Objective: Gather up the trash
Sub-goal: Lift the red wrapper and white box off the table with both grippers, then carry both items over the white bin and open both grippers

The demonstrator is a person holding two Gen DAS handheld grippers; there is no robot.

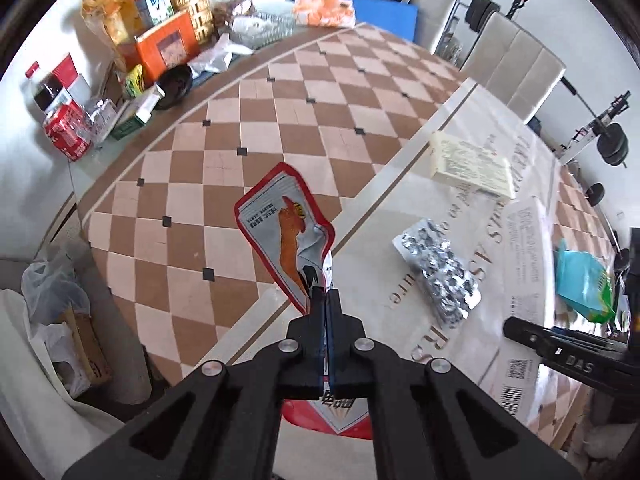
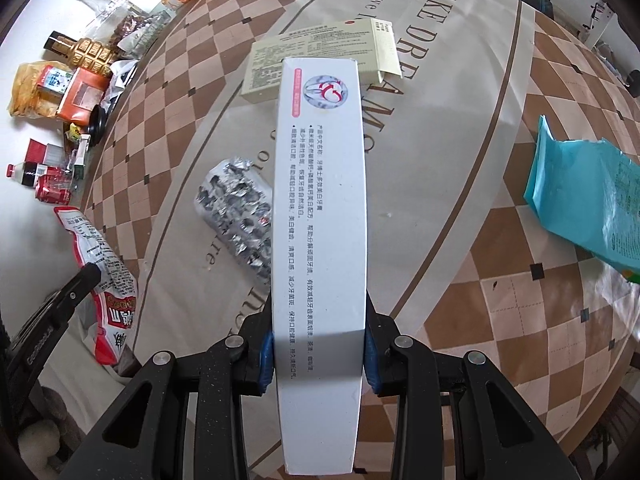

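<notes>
My left gripper is shut on a red and silver snack wrapper and holds it above the table; the wrapper also shows in the right wrist view. My right gripper is shut on a long white toothpaste box that points forward over the table. A silver blister pack, a pale yellow medicine box and a teal bag lie on the checkered tablecloth.
Bottles, a red can, an orange box and bags crowd the table's far left side. A bin with a plastic bag liner stands on the floor at left. Chairs stand beyond the table.
</notes>
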